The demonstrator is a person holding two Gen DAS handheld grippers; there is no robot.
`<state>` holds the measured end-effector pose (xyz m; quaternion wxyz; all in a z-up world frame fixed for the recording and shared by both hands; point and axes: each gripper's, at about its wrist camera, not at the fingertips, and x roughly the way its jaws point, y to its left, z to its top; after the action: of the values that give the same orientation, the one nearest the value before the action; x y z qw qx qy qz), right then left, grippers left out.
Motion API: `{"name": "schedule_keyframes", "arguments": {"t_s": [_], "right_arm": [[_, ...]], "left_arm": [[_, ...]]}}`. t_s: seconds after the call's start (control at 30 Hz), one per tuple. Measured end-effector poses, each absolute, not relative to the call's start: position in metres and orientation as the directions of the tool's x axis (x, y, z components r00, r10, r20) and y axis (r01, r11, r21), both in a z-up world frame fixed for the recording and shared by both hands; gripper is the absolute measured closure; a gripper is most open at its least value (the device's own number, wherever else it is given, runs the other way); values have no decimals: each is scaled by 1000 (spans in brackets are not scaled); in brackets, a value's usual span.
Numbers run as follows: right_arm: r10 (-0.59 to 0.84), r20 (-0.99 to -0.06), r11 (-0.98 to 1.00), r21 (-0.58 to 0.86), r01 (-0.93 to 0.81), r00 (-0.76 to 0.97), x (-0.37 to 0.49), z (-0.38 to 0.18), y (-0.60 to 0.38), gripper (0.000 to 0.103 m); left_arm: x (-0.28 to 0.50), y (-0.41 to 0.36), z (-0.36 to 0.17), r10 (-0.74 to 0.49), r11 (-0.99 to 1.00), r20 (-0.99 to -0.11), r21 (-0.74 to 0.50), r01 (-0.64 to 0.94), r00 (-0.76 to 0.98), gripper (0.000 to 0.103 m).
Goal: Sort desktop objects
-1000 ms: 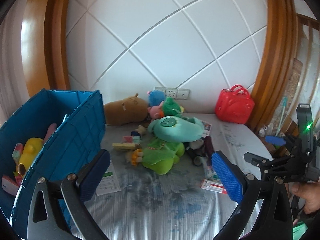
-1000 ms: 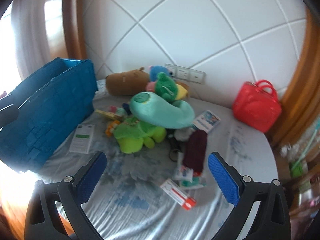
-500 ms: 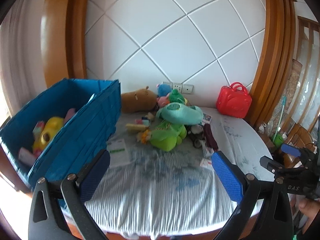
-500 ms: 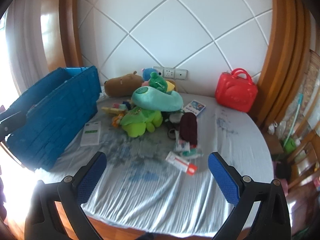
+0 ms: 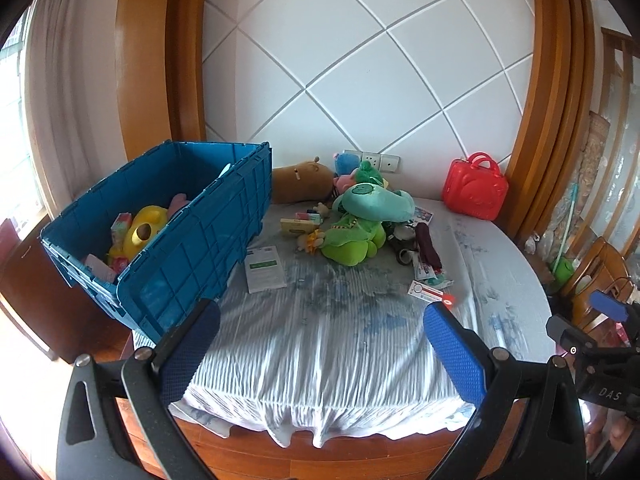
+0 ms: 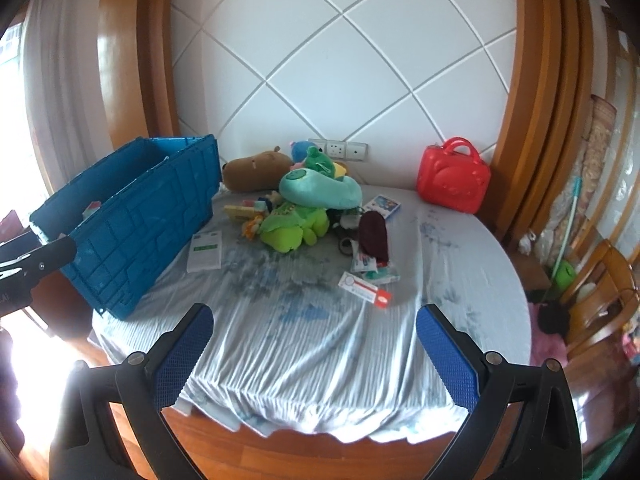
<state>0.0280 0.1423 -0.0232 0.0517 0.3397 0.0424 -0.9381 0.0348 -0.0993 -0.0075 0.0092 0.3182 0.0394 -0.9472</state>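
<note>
While both grippers are held back off the table edge, the left gripper (image 5: 320, 350) and right gripper (image 6: 314, 350) are spread wide, nothing grasped. Plush toys (image 6: 304, 208) are piled mid-table (image 6: 320, 340), just beside the blue crate (image 5: 208, 240).

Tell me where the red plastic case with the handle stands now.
The red plastic case with the handle stands at the table's far right, against the white wall beside the wooden frame, apart from the toy pile; both views show it.
</note>
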Motion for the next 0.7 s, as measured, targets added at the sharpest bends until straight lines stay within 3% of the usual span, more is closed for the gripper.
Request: {"name": "schedule_keyframes", "arguments": {"t_s": [0.7], "right_arm": [[-65,-631,-989,-62,134,-773,39,-18,150,0]], "left_arm": [[44,-83,0,-81,-996,-583,13,91,-808,0]]}}
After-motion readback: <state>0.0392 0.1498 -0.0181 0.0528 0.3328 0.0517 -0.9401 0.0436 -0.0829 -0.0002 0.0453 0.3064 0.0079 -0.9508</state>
